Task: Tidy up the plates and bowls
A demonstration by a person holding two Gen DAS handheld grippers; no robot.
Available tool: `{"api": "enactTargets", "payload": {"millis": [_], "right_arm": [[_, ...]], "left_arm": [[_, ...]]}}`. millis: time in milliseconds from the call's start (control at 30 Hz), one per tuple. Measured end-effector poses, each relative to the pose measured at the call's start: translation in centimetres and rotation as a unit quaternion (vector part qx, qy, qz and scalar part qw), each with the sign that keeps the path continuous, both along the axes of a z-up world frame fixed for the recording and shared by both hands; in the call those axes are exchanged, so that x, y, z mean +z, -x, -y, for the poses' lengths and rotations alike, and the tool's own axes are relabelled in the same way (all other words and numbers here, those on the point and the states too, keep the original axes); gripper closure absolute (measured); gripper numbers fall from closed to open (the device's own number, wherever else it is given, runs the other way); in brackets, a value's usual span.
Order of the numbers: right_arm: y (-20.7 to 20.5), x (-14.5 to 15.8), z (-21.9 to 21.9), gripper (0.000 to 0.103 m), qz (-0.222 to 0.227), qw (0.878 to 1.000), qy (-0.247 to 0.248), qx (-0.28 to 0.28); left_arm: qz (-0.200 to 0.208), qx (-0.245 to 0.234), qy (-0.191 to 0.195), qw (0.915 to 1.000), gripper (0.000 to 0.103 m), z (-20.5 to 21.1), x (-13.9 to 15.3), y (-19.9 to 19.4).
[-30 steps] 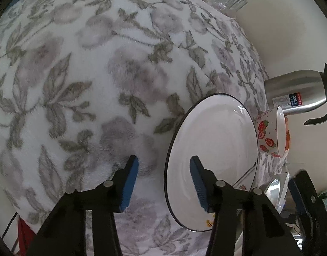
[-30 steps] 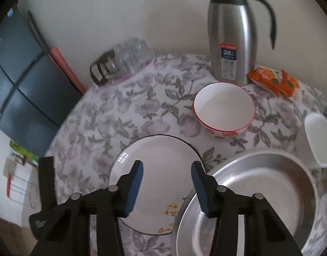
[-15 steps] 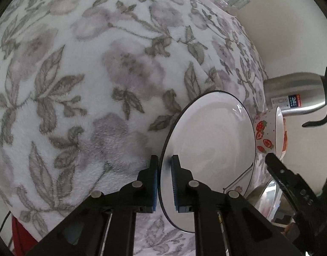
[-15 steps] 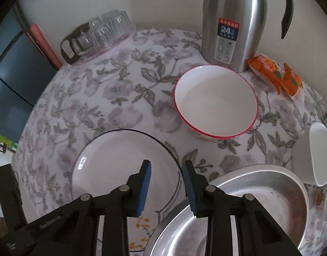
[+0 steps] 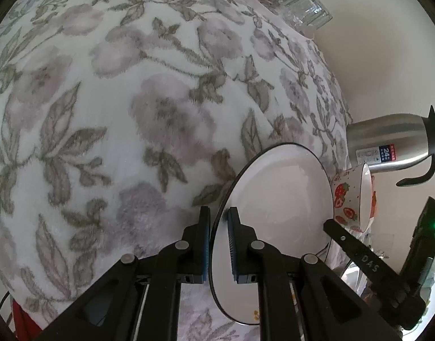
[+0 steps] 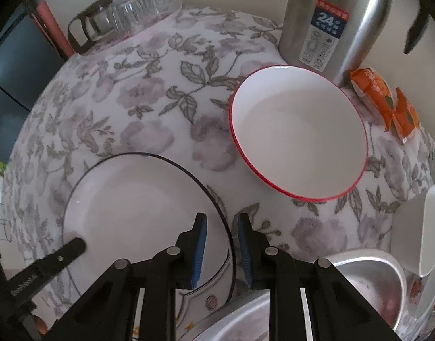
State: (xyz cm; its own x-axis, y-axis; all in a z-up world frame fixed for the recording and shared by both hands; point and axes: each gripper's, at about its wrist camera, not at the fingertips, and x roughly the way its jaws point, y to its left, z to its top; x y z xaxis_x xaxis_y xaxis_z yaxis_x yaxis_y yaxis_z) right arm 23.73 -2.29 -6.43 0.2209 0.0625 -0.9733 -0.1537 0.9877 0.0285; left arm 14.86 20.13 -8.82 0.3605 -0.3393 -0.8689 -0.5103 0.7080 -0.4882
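Note:
A white plate with a thin black rim [image 5: 282, 199] [image 6: 137, 207] lies on the floral tablecloth. My left gripper [image 5: 218, 244] is shut on its near rim, one blue pad on each side. My right gripper [image 6: 220, 251] has its jaws astride the plate's opposite rim, nearly closed on it. A red-rimmed white bowl [image 6: 299, 130] with strawberry print outside [image 5: 351, 199] stands beyond the plate. The other gripper's finger shows in each view.
A steel thermos jug [image 6: 336, 20] [image 5: 387, 142] stands behind the bowl. Upturned glasses [image 6: 137, 8] sit at the table's far edge. Orange snack packets [image 6: 387, 102], a white cup [image 6: 422, 227] and a metal basin [image 6: 359, 278] lie to the right.
My left gripper closed onto the plate's rim. My right gripper moved forward and down over the plate's other edge while its jaws narrowed around it.

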Motion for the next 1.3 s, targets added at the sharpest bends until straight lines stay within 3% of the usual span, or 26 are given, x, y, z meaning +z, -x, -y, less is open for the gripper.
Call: {"api": "enactTargets", "payload": {"millis": [433, 733, 1033, 1300], "right_arm": [[-0.9, -0.6, -0.5, 0.083, -0.002, 1.000, 0.002, 0.025], [-0.3, -0.3, -1.8, 0.087, 0.006, 0.999, -0.035, 0.030], [-0.3, 1.4, -3.9, 0.090, 0.017, 0.997, -0.066, 0.045], [0.2, 2.8, -3.0, 0.090, 0.023, 0.996, -0.077, 0.033]], "left_arm": [[-0.002, 0.001, -0.003, 1.0000, 0.090, 0.0, 0.1, -0.3], [0.010, 0.027, -0.010, 0.9995, 0.090, -2.5, 1.1, 0.0], [0.038, 0.044, -0.019, 0.9981, 0.090, -5.1, 3.1, 0.3], [0.052, 0.041, -0.013, 0.9977, 0.090, -5.1, 4.0, 0.5]]}}
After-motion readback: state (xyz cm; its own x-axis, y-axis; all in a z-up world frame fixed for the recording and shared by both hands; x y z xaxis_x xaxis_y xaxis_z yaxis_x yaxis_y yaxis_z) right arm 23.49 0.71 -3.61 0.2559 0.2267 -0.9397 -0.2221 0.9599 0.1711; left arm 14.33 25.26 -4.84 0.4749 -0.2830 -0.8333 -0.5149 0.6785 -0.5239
